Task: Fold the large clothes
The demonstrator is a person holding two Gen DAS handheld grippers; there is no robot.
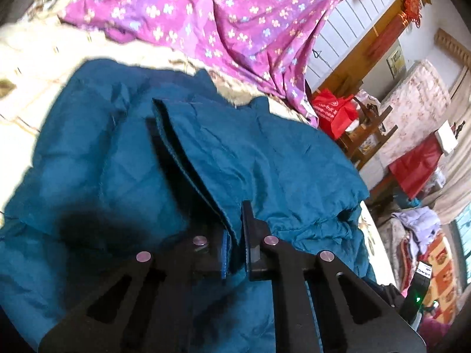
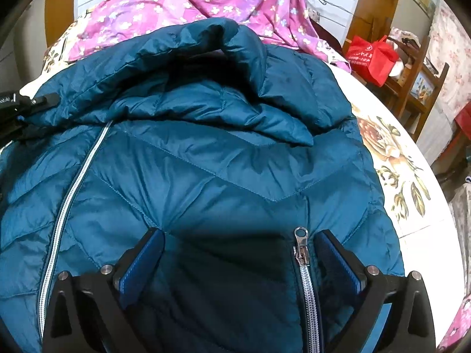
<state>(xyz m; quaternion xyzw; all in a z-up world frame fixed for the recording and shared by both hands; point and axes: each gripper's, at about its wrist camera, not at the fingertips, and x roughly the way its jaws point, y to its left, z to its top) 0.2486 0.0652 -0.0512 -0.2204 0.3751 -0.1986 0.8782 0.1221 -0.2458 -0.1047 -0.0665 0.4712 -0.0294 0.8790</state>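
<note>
I read the teal puffer jacket (image 2: 206, 161) as light, soft and slippery: my left gripper (image 1: 235, 247) is clamped on its hem edge, my right gripper (image 2: 241, 261) gapes wide over the quilted front, so I favour seams.

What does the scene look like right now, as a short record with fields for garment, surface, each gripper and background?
garment: teal puffer jacket, hood at far end, silver zip
surface: floral bedsheet
left gripper: jaws shut on a jacket edge
right gripper: jaws open, over the jacket front, zip pull between them
background: purple flowered quilt, red bag
</note>
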